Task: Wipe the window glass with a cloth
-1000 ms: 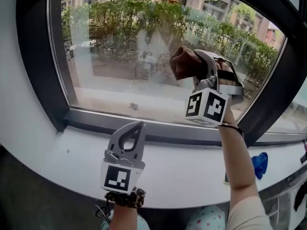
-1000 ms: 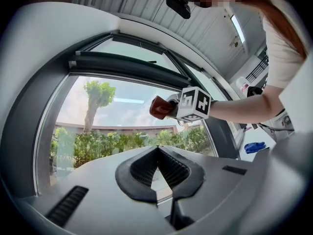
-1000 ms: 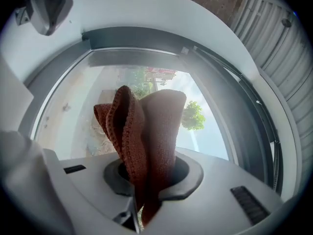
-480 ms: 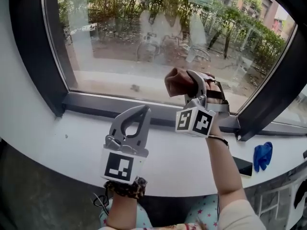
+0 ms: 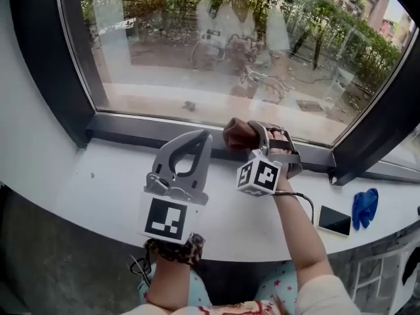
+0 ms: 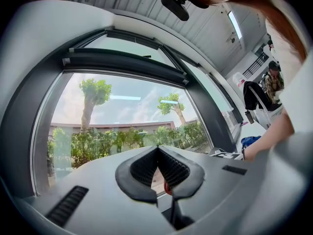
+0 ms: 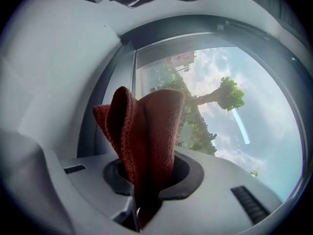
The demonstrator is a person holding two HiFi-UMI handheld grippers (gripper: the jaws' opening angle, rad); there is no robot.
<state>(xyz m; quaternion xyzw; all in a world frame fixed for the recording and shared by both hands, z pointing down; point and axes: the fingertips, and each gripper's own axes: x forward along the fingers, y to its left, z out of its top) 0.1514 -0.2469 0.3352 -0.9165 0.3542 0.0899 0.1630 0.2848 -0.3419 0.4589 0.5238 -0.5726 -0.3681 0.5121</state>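
Observation:
The window glass (image 5: 216,58) fills the top of the head view, set in a dark frame (image 5: 79,77). My right gripper (image 5: 244,135) is shut on a brown-red cloth (image 5: 237,134), held low at the bottom edge of the frame, just above the sill. In the right gripper view the cloth (image 7: 146,136) stands bunched up between the jaws, with the window glass (image 7: 220,111) beyond. My left gripper (image 5: 197,138) hovers over the white sill (image 5: 98,189), shut with nothing in it. In the left gripper view its tips (image 6: 157,150) meet in front of the glass (image 6: 122,116).
On the sill at the right lie a dark phone (image 5: 335,220) and a blue cloth (image 5: 364,205). A cable (image 5: 303,199) runs across the sill by my right wrist. The window frame's right post (image 5: 380,130) slants down to the sill.
My right gripper has come down with the cloth from mid-pane to the window's bottom edge. The left gripper has stayed over the sill, and the view has tilted lower.

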